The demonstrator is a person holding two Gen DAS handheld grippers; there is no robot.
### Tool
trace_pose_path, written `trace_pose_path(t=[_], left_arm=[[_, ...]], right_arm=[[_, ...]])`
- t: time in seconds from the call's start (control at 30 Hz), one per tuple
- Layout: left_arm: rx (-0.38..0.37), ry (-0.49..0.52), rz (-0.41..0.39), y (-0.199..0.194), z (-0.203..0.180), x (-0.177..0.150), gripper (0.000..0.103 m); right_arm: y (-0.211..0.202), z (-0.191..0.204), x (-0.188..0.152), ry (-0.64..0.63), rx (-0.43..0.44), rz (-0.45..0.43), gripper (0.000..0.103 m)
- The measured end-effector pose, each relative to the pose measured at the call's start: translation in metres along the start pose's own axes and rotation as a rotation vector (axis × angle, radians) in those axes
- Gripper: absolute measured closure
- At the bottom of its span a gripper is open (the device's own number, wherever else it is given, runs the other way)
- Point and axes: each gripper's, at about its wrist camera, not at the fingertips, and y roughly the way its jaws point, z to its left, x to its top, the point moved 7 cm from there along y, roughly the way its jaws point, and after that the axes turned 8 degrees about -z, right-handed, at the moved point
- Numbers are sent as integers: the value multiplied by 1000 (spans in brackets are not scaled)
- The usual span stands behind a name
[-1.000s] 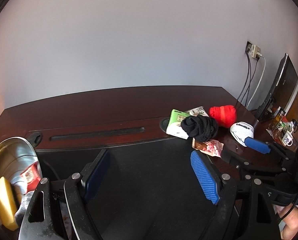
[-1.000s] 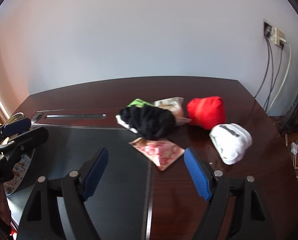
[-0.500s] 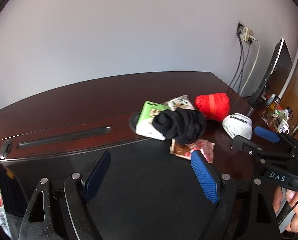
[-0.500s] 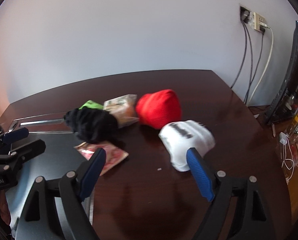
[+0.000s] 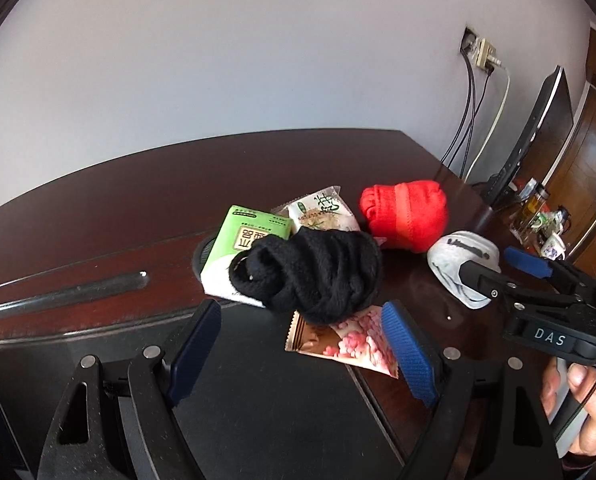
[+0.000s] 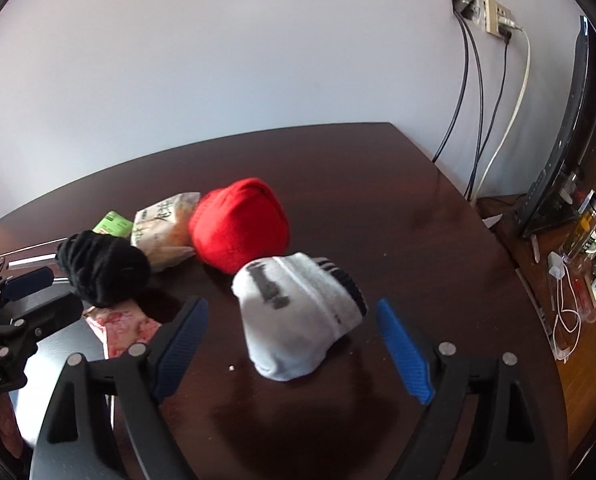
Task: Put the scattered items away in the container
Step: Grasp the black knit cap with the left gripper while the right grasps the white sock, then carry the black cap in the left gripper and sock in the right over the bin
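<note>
My left gripper (image 5: 302, 320) is open, its blue pads apart just in front of a black sock bundle (image 5: 314, 272) and touching nothing. A pink snack wrapper (image 5: 346, 340) lies under that bundle by the right pad. Behind it are a green carton (image 5: 242, 248), a pale snack packet (image 5: 322, 212) and a red sock bundle (image 5: 404, 214). My right gripper (image 6: 290, 320) straddles a white sock bundle (image 6: 298, 312). Its jaws are opening and the pads stand clear of the sock on both sides. The container is out of view.
A dark wooden desk (image 6: 378, 184) carries a black mat (image 5: 258, 400) at the front. Wall sockets with hanging cables (image 6: 478, 80) and a monitor (image 6: 578, 120) stand at the right. A lower side table (image 6: 578, 280) holds cups and a bottle. A person's hand (image 5: 578, 400) grips the right tool.
Both grippers have swung right and lower toward the pile. The metal bowl at the left has left the view. The right gripper's jaws have widened and now straddle the white sock.
</note>
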Motion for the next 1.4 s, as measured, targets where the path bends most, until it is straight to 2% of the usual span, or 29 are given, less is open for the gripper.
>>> trace_pose_path(t=[0.33, 0.4, 0.5, 0.53, 0.57, 0.6, 0.8, 1.0, 1.4], left_arm=[[-11, 9, 27, 21, -7, -1, 19], [-15, 4, 26, 22, -7, -2, 19], [-12, 10, 15, 22, -7, -2, 19], [-14, 13, 13, 22, -6, -2, 20], [-17, 17, 11, 21, -7, -2, 33], [-20, 20, 9, 21, -7, -2, 37], [-40, 38, -7, 15, -9, -1, 44], [-54, 37, -43, -4, -6, 1, 45], [-34, 21, -80, -34, 7, 3, 45]], right_arm=[[12, -5, -3, -1, 2, 21, 16], [15, -5, -5, -6, 3, 32, 18], [19, -4, -9, -14, 10, 59, 32], [21, -4, -11, -17, 10, 66, 36], [21, -4, -11, -13, 13, 66, 37], [20, -4, -11, -10, 17, 65, 38], [17, -1, -13, -18, 27, 58, 45], [7, -1, -12, 2, 31, 35, 46], [-13, 15, -5, 0, 47, -2, 46]])
